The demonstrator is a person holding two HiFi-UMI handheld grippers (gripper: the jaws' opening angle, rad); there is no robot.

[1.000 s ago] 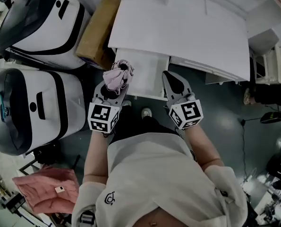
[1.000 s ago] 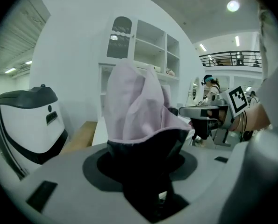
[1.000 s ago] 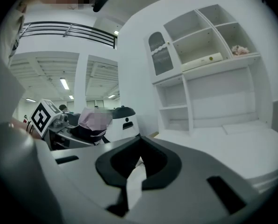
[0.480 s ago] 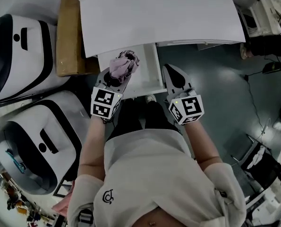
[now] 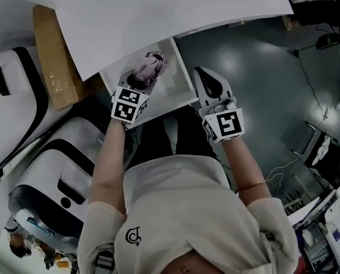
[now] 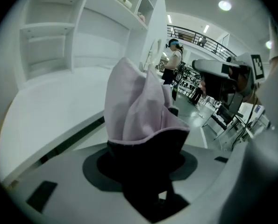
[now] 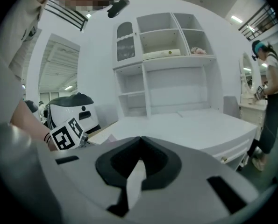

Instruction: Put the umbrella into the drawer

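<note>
A folded pink umbrella (image 5: 150, 66) with a dark handle is clamped in my left gripper (image 5: 140, 80). It hangs over the open white drawer (image 5: 176, 80), which is pulled out from the white desk (image 5: 175, 4). In the left gripper view the umbrella (image 6: 139, 101) stands up between the dark pads of the left gripper (image 6: 146, 164), its pink cloth hiding much of the desk behind. My right gripper (image 5: 207, 83) hovers just right of the drawer's front corner. In the right gripper view the right gripper (image 7: 139, 157) has its tips touching and holds nothing.
Two white-and-black rounded machines (image 5: 15, 101) (image 5: 55, 181) stand at the left, with a brown cardboard box (image 5: 51, 67) between them and the desk. Dark floor (image 5: 261, 79) lies to the right. A white shelf unit (image 7: 167, 55) rises behind the desk.
Both grippers have dropped toward the drawer. The left one has tipped downward, bringing the umbrella from the drawer's front edge to over its inside. The head view has swung round.
</note>
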